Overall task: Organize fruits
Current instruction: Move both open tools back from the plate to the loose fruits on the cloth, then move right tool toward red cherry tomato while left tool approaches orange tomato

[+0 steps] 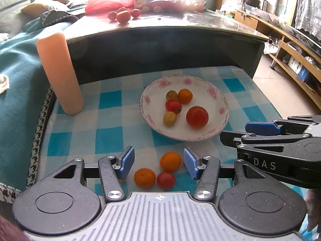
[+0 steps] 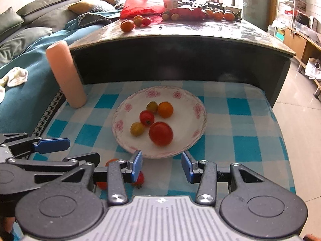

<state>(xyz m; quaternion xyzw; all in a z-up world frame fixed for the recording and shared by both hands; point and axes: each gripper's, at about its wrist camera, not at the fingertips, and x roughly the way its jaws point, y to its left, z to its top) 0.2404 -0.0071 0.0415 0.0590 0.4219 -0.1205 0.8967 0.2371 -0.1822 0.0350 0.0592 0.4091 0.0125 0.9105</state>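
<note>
Both tongs are apart and empty: left tongs [image 1: 158, 163] hang over three loose fruits [image 1: 170, 161] on the checkered surface [image 1: 112, 100], right tongs [image 2: 162, 165] just beside. Further back, the floral plate [image 1: 210, 134] holds five more, orange cylinder [image 1: 60, 72] far left.

Checked cloth [image 1: 112, 120] on low tabletop: soft woven fabric, matt. Plate [image 1: 202, 84]: glazed ceramic, glossy, pink floral print at rim. Fruits in plate [image 1: 197, 117]: smooth, shiny skins. Peach cylinder [image 1: 60, 74] at 10 o'clock: ribbed, matt. Left tongs [image 1: 158, 164]: matt black plastic w/ blue rubbery pads, bright metal screws. Upper tabletop [image 1: 200, 20]: polished, reflective.
</note>
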